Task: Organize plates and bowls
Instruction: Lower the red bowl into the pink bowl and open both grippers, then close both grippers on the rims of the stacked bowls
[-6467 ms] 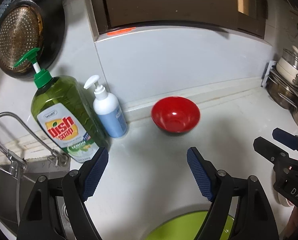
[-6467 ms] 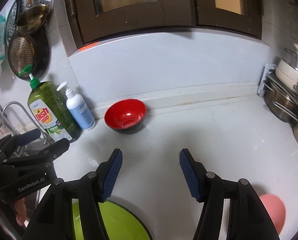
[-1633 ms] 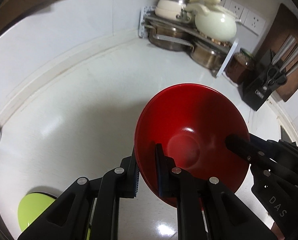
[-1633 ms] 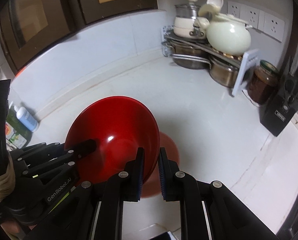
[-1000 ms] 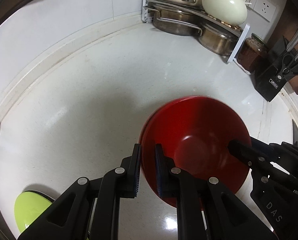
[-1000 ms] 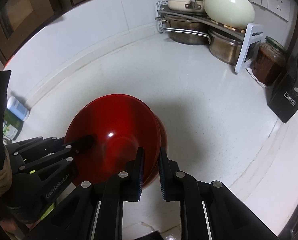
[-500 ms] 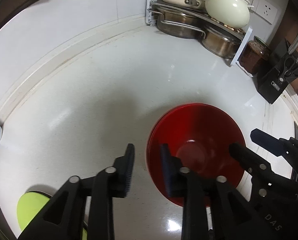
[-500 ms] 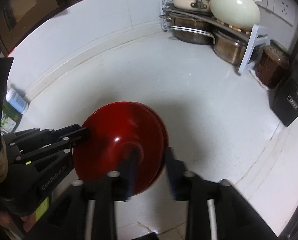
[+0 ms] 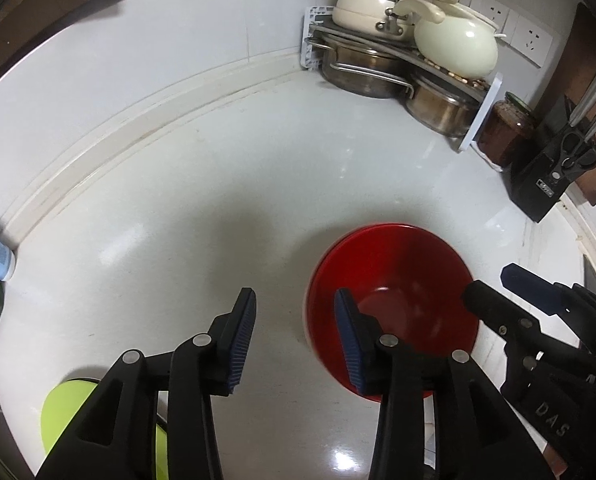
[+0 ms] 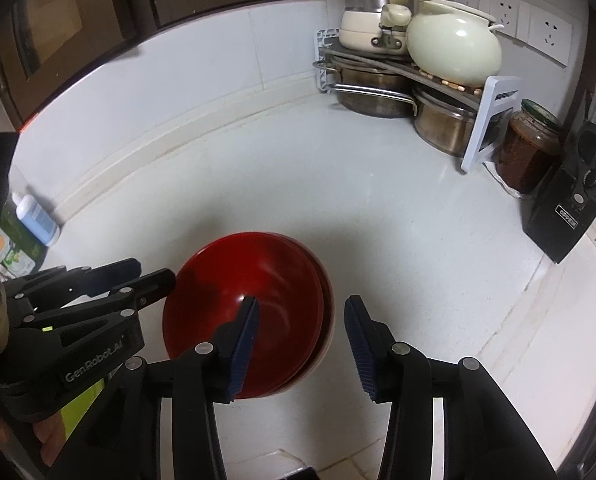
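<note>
sitting on white counter (image 9: 258,184) w/ pots (image 9: 362,68) in the corner, red bowl (image 9: 394,280) released; left gripper (image 9: 294,336) & right gripper (image 10: 300,340) jaws just opened partway, holding nothing

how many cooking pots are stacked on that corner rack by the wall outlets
4. Two cream pots sit on the top shelf: a small lidded one at the back and a large round one in front. Two steel pots, and, sit underneath. More may be hidden behind them.

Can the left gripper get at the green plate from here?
Probably yes. The left gripper has just been opening its jaws off the red bowl and holds nothing. The green plate lies on open counter under its own arm, so it must pull back first.
</note>
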`<state>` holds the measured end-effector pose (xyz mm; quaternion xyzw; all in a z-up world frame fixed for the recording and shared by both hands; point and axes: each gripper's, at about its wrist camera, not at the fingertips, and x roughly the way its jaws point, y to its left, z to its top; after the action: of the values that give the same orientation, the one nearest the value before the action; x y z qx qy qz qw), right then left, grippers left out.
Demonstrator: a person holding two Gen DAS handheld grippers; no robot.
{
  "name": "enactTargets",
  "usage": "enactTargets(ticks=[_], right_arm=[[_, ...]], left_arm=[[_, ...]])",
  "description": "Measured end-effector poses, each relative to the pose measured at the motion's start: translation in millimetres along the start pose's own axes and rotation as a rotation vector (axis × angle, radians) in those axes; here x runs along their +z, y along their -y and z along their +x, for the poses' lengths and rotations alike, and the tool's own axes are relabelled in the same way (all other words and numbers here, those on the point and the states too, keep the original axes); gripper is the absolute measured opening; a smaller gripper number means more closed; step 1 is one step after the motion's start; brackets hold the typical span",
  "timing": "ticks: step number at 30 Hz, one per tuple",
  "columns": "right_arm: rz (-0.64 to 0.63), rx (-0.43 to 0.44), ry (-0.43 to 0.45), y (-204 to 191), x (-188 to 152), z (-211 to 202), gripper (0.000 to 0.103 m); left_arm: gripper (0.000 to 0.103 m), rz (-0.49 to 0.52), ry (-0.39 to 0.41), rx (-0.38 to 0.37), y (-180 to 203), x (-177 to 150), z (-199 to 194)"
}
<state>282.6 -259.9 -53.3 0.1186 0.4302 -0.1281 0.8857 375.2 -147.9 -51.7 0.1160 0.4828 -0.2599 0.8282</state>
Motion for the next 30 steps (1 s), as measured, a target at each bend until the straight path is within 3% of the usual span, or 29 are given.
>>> enactTargets(ticks=[13, 23, 30], right_arm=[[0.130, 0.017, -0.079, 20.0, -9.6, 29.0, 0.045], [0.159, 0.045, -0.135, 26.3, -13.3, 50.4, 0.045], [0.170, 0.084, -0.182, 29.6, -15.2, 64.6, 0.040]], left_arm=[[0.040, -0.063, -0.087, 0.004, 1.3, -10.2, 32.2], [0.039, -0.096, -0.152, -0.009, 3.1, -12.9, 57.0], [0.024, -0.111, -0.173, -0.054, 6.3, -13.7, 63.5]])
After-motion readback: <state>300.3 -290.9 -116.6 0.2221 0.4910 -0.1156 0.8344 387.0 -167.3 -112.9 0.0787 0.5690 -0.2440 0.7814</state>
